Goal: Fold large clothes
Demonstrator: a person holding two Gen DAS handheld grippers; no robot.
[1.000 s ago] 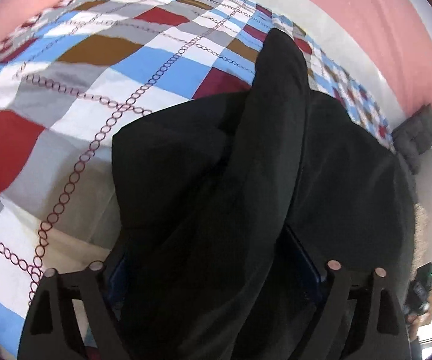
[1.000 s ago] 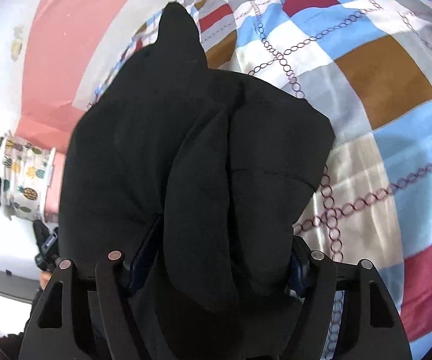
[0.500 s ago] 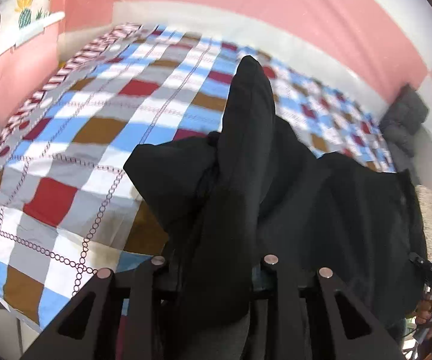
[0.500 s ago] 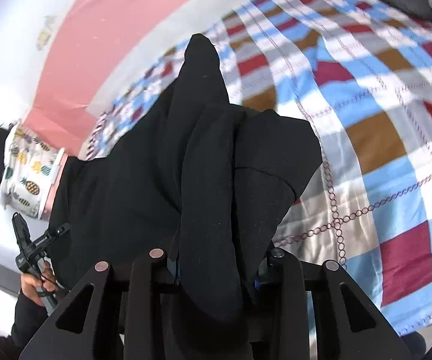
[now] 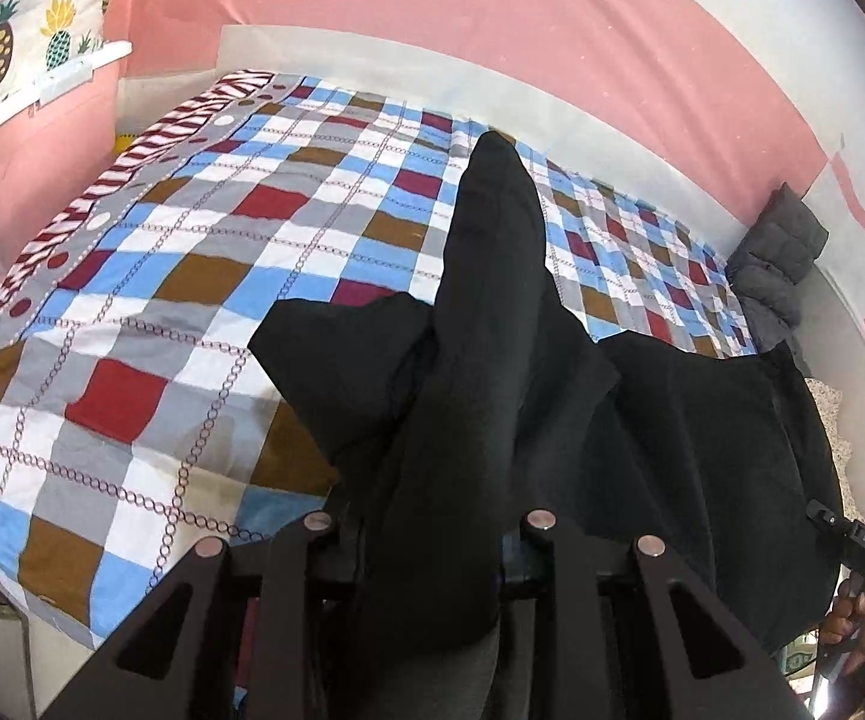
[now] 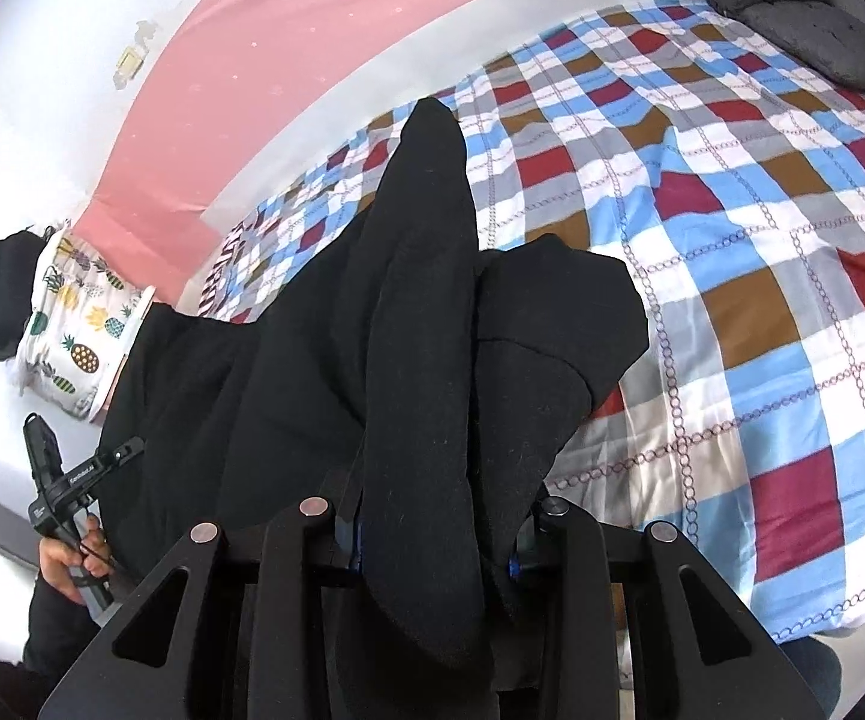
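Two wrist views look down over a bed [image 5: 132, 324] covered with a checked quilt in blue, red, brown, grey and white. In the left wrist view, at 9 to 10 o'clock, a pineapple-print cloth [image 5: 24, 42] hangs against the pink wall. At 6 o'clock the left gripper [image 5: 426, 534] has its fingers pinching a thick fold of a black garment [image 5: 492, 312], which rises between them in a tall ridge towards 12 o'clock and spreads over the bed towards 3 o'clock. At 2 o'clock a dark grey padded item [image 5: 780, 264] lies at the far edge of the bed. At 4 o'clock the right hand [image 5: 852, 618] grips its handle. In the right wrist view, at 8 o'clock, the left hand [image 6: 72, 558] grips its handle; at 6 o'clock the right gripper [image 6: 432, 510] likewise pinches a bunched fold of the black garment, which is lifted at that edge while the rest sags onto the bed at the centre. The cloth looks soft, limp and fairly heavy, so it will likely droop and slide unless held by an edge or corner with both grippers well apart. No containers are visible.
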